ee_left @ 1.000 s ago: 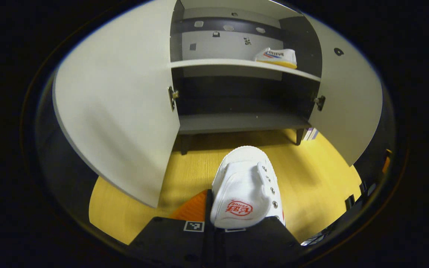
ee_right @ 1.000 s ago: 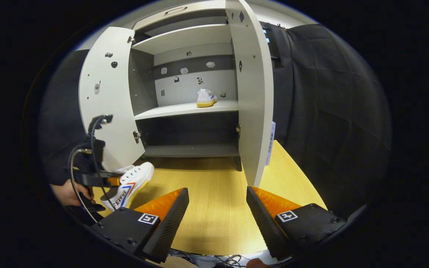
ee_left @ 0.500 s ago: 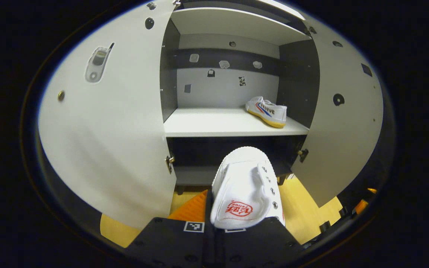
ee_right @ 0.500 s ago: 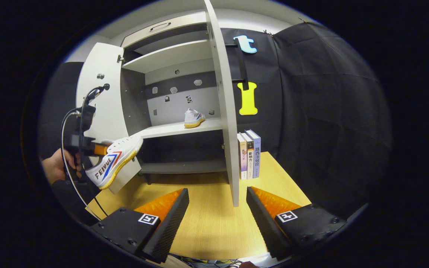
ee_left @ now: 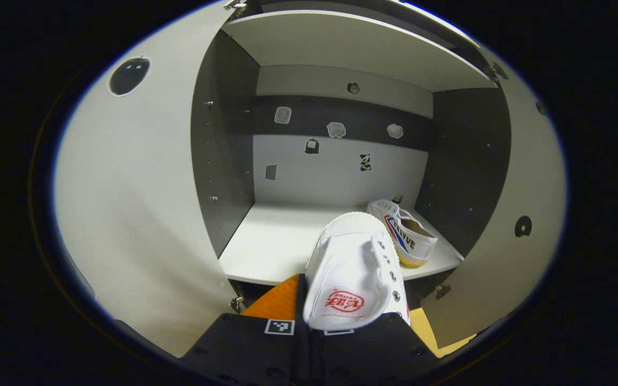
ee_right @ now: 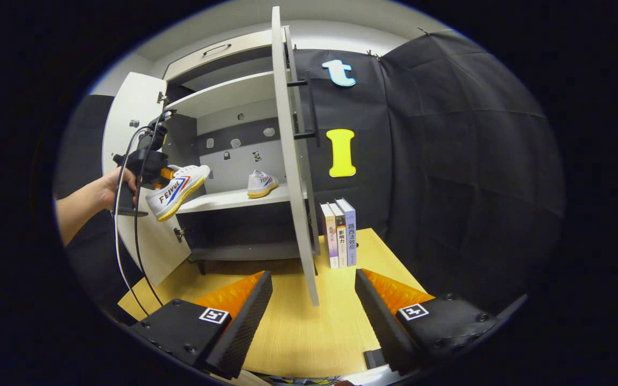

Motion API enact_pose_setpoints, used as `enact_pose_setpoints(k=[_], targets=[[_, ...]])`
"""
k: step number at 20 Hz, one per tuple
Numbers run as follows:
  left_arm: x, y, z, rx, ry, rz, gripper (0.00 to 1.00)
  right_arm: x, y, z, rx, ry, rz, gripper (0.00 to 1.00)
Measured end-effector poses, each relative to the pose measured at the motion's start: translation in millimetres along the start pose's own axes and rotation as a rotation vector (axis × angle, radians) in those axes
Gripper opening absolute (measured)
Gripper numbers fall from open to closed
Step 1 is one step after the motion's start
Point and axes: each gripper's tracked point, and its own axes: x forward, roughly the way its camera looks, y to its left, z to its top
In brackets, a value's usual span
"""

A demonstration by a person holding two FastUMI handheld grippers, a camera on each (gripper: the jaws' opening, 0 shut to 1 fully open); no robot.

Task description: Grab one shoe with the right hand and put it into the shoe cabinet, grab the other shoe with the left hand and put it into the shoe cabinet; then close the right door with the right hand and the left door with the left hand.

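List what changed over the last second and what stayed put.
The left gripper carried its shoe up from above the yellow table to the front edge of the white shelf, toe pointing in. Its grip stayed closed on the shoe. The other shoe stayed at the shelf's right end, both doors stayed open, and the right gripper stayed open and empty.

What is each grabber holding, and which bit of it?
The left gripper holds a white sneaker by its heel end, toe pointing into the shoe cabinet. The right gripper is open and holds nothing.
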Motion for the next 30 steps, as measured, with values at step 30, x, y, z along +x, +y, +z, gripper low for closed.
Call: enact_pose_setpoints(k=[30], targets=[[189,-4,33,0.042,0.254,0.181,0.39,32,-90,39,0.029,-0.077,-0.162,0.99]])
